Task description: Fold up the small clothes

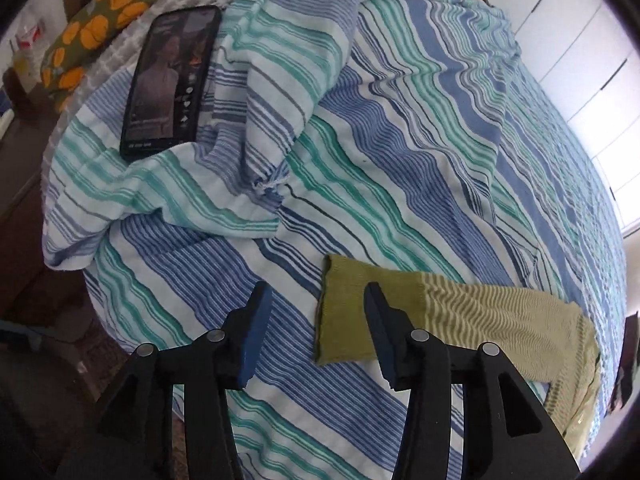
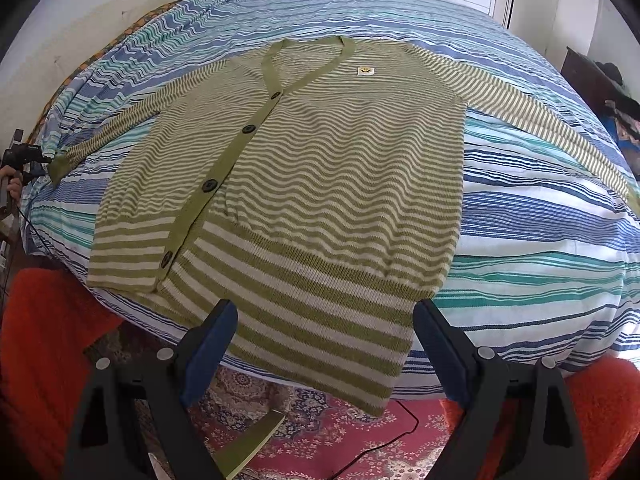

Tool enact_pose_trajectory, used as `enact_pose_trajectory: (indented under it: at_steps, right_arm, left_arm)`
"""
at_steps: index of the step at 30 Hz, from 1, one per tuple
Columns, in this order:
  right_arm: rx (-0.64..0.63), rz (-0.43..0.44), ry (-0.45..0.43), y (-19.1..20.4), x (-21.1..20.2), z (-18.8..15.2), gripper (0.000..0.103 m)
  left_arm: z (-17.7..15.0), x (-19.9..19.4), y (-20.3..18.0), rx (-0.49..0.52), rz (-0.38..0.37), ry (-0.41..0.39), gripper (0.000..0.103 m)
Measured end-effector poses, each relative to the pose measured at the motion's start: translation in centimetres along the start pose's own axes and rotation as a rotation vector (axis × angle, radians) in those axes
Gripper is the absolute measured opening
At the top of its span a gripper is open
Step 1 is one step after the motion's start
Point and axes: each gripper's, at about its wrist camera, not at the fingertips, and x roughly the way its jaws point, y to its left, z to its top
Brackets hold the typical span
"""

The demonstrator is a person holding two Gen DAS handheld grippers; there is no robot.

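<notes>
Both grippers gape wide and hold nothing. Left gripper [image 1: 316, 332] hovers low in its frame, its jaws either side of the cardigan's green cuff [image 1: 352, 312]. Right gripper [image 2: 326, 344] sits at the bottom of its frame, over the hem. Cardigan [image 2: 320, 168] lies flat and buttoned mid-frame on the striped bed [image 2: 540, 240], sleeves spread, hem hanging over the near edge. Phone [image 1: 172, 80] rests upper left on rumpled cover; floral pillow [image 1: 92, 28] beyond; patterned rug [image 2: 320, 420] below
</notes>
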Motion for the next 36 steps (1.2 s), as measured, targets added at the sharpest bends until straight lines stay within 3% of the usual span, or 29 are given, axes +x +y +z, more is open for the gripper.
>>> enact_pose_trajectory:
  at_steps: [2, 4, 7, 9, 11, 12, 13, 16, 18, 20, 23, 25, 27, 30, 32, 34, 36]
  right_arm:
    - [-0.004, -0.001, -0.003, 0.1, 0.0, 0.0, 0.089]
    - [-0.008, -0.001, -0.001, 0.3, 0.1, 0.0, 0.089]
    - [-0.017, 0.005, 0.019, 0.6, 0.6, 0.0, 0.089]
    - [-0.028, 0.007, 0.026, 1.0, 0.8, 0.0, 0.089]
    - [-0.047, 0.005, 0.025, 1.5, 0.8, 0.0, 0.089]
    - [-0.055, 0.004, 0.023, 1.8, 0.7, -0.1, 0.089]
    - [-0.062, 0.004, 0.021, 2.0, 0.6, -0.1, 0.089]
    - [-0.078, -0.003, 0.012, 2.4, 0.3, -0.3, 0.089]
    - [-0.084, -0.011, 0.000, 2.5, -0.1, -0.4, 0.089]
    - [-0.078, -0.010, 0.000, 2.2, 0.0, -0.4, 0.089]
    - [-0.056, -0.003, 0.018, 1.8, 0.5, -0.3, 0.089]
    - [-0.046, 0.004, 0.006, 1.5, 0.2, -0.2, 0.089]
    - [-0.028, 0.009, -0.029, 0.9, -0.8, -0.1, 0.089]
    - [0.037, -0.003, -0.072, -1.4, -2.7, 0.1, 0.089]
    - [0.122, 0.011, -0.075, -3.9, -3.7, 0.0, 0.089]
    - [0.222, 0.080, -0.032, -6.3, -3.7, -0.3, 0.089]
    - [0.311, 0.166, 0.022, -8.2, -3.1, -0.8, 0.089]
  left_arm:
    - [-0.7, 0.4, 1.4, -0.034, -0.057, 0.028, 0.052]
    - [-1.7, 0.8, 2.0, -0.045, -0.133, 0.051, 0.077]
    - [-3.0, 1.5, 1.9, -0.068, -0.241, 0.051, 0.081]
    - [-3.5, 2.8, 1.1, -0.094, -0.265, 0.076, 0.080]
    - [-3.9, 4.5, 0.4, -0.126, -0.253, 0.123, 0.054]
    - [-4.1, 5.3, 0.2, -0.139, -0.239, 0.146, 0.005]
    - [-4.2, 5.6, -0.1, -0.142, -0.226, 0.161, 0.005]
    - [-4.1, 4.1, -1.3, -0.029, -0.096, 0.110, 0.005]
    - [-3.9, 4.2, -0.9, -0.003, -0.047, 0.145, 0.005]
    - [-4.1, 4.1, -1.1, 0.030, -0.006, 0.157, 0.007]
    - [-4.5, 3.1, -2.3, 0.064, 0.063, 0.147, 0.024]
    - [-5.3, 1.2, -3.3, 0.099, 0.098, 0.101, 0.055]
    - [-7.1, -1.8, -4.6, 0.158, 0.101, 0.027, 0.058]
    - [-12.7, -6.3, -7.2, 0.308, -0.009, 0.016, 0.059]
    - [-18.0, -8.3, -10.2, 0.443, -0.176, 0.114, 0.061]
    - [-24.0, -9.3, -13.6, 0.562, -0.338, 0.212, 0.063]
    - [-29.5, -9.0, -16.5, 0.642, -0.413, 0.290, 0.063]
